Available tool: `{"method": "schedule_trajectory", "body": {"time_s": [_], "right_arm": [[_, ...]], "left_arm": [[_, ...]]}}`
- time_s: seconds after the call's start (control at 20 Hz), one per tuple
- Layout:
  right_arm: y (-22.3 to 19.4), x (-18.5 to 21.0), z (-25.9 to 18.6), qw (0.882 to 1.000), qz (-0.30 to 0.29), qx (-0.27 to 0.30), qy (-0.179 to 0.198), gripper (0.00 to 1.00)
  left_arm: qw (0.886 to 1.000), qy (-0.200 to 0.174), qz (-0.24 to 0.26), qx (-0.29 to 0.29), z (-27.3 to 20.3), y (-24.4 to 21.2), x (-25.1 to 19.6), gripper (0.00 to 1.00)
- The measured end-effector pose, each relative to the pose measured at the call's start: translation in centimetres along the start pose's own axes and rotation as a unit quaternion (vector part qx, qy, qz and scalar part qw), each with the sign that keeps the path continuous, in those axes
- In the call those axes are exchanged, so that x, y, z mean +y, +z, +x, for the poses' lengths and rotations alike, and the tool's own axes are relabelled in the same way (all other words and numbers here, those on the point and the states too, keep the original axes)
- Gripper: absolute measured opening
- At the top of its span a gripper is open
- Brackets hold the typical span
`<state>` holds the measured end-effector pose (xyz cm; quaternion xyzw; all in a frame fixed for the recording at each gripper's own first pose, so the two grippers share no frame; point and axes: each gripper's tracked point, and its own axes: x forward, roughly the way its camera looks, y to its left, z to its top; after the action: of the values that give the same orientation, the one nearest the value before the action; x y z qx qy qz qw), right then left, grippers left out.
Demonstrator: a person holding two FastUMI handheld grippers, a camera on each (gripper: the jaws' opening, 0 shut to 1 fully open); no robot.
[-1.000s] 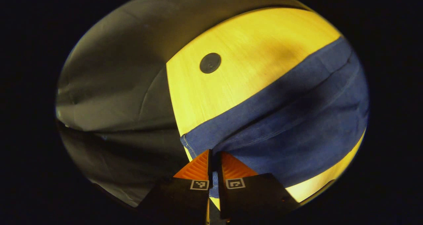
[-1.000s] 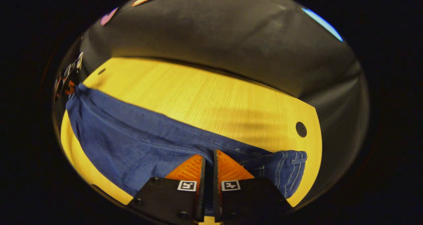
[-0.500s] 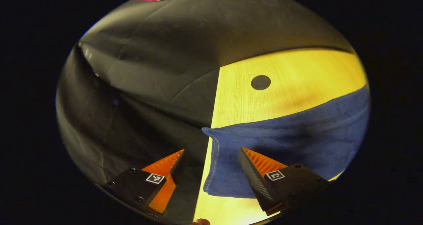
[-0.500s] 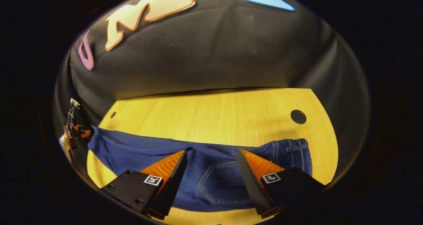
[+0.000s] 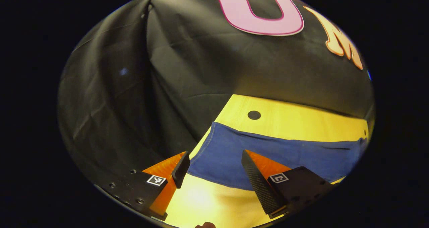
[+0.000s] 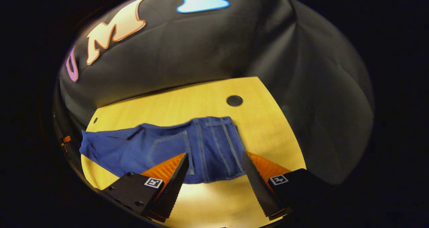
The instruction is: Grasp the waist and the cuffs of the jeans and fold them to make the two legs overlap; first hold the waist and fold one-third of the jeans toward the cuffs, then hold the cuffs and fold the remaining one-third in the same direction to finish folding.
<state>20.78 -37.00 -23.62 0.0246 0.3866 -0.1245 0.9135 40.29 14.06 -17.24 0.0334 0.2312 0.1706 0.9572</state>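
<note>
In the left gripper view, the left gripper [image 5: 212, 166] is up above the table [image 5: 301, 124] with its two fingers spread wide. It grasps nothing. Between the fingers you can see the jeans [image 5: 268, 151] and some bare wood. The jeans lie flat on the table as a long blue band. One end of the band is at the table's left edge, close to the back left corner. From there the band runs off to the right. A strip of wood shows behind the jeans, and there is a small dark round hole [image 5: 254, 115] in that strip, near the corner. More wood shows in front of the jeans, by the near edge. The black cloth wall [image 5: 161, 74] stands behind the table.

In the right gripper view, the right gripper [image 6: 214, 169] is also up above the table [image 6: 268, 121], and its fingers are wide apart too. It grasps nothing. The waist end of the jeans [image 6: 201, 144] lies between the fingers, with a back pocket [image 6: 167, 147] and pale seams facing up. The rest of the jeans runs to the left, toward the table's left edge. A dark round hole [image 6: 234, 100] sits in the wood just behind the waist, near the back right corner. The black wall [image 6: 201, 47] rises behind the table.
</note>
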Motion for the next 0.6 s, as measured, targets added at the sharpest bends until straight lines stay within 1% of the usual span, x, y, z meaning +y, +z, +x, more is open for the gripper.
{"method": "schedule_trajectory", "body": {"time_s": [0.05,0.1,0.15,0.3,0.35,0.4,0.45,0.6], "right_arm": [[-0.6,-0.7,0.4,1.0,0.005,0.004,-0.004,0.99],[-1.3,-1.4,1.0,1.0,0.01,0.012,-0.008,0.96],[-1.8,-2.0,1.7,1.0,0.015,0.019,-0.009,0.99],[-2.9,-3.1,3.7,0.999,0.024,0.035,-0.009,0.96],[-3.1,-2.8,3.8,0.999,0.026,0.039,-0.008,0.99],[-3.3,-2.9,4.0,0.999,0.026,0.044,-0.007,0.96],[-3.5,-2.9,4.2,0.999,0.025,0.048,-0.006,1.0],[-3.8,-2.7,4.8,0.999,0.022,0.049,0.002,1.0]], "left_arm": [[1.0,-0.011,-0.005,-0.004,0.4,-0.3,-0.2,0.96],[1.0,-0.017,-0.004,-0.007,0.2,-0.3,0.0,0.96],[1.0,-0.022,0.003,-0.009,0.2,-0.3,0.0,0.96],[0.999,-0.026,0.026,-0.021,-0.1,0.6,-0.5,0.96],[0.999,-0.031,0.027,-0.022,-0.4,0.6,-1.0,0.96],[0.999,-0.035,0.028,-0.022,-1.2,0.6,-1.4,0.96],[0.999,-0.036,0.031,-0.025,-2.0,0.8,-1.9,0.96],[0.998,-0.043,0.034,-0.034,-3.1,2.0,-3.6,0.96]]}}
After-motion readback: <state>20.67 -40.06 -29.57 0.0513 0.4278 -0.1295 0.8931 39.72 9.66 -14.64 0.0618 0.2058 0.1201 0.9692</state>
